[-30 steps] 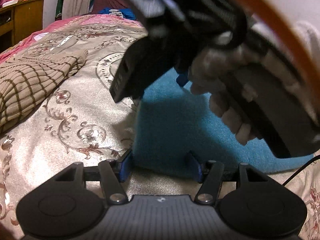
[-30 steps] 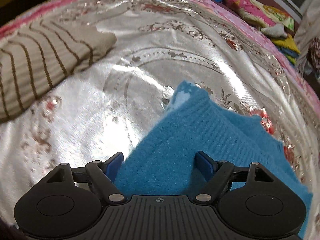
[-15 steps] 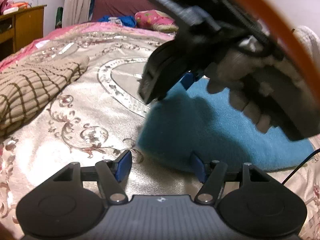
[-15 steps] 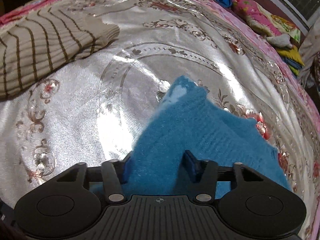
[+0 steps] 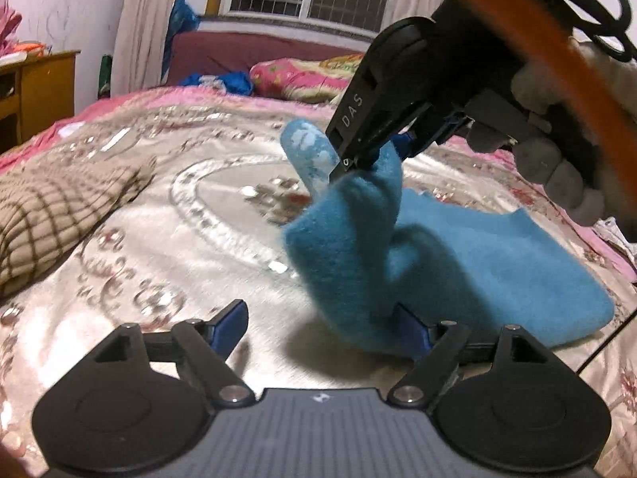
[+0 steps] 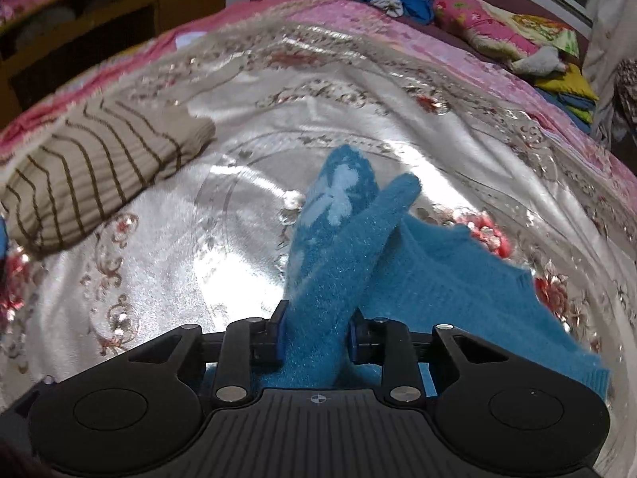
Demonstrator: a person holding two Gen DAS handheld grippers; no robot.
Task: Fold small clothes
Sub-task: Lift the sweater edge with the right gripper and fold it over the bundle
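Lifted off the bedspread (image 6: 167,279) within a second, the blue knitted garment (image 6: 330,279) hung clamped between the right gripper (image 6: 316,336) fingers while the left gripper (image 5: 324,328) stayed spread beside its lower fold, starting the fold.

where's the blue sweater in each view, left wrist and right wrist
Left wrist: the blue sweater lies centre-right on the bedspread, one part pulled up by the right gripper above it.
Right wrist: the blue sweater fills the centre and lower right, a bunched part pinched between that gripper's fingers at the bottom.
Shared landmark: the tan striped garment, at the left edge in both.
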